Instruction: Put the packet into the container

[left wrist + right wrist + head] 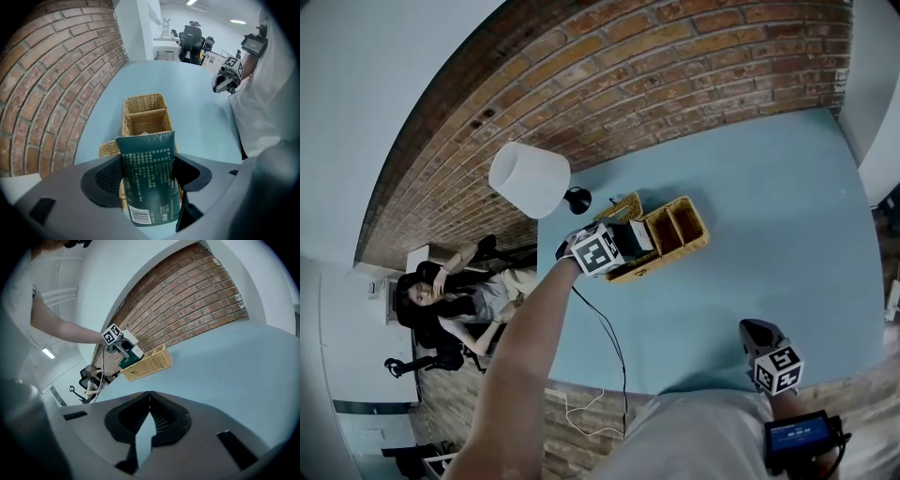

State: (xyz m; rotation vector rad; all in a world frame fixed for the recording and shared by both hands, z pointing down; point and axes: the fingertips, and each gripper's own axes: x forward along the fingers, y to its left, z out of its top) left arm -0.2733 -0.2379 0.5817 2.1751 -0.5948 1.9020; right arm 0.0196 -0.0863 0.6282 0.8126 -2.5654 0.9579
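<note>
The left gripper (147, 174) is clamped on the dark green packet (148, 157), which stands upright between its 2 jaws. Directly below and beyond it sits the wicker container (143, 97). Well apart, the right gripper (149, 416) hangs over the blue table (225, 371), jaws together and empty.

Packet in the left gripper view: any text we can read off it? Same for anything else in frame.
Packet: rows of light print on dark green, too small and blurred to read.
Barcode label at its lower end: digits unreadable.
Marker cubes: black-and-white square patterns, no letters.
Wrist screen: blue, text too small to read.
Nothing can be quoted.
</note>
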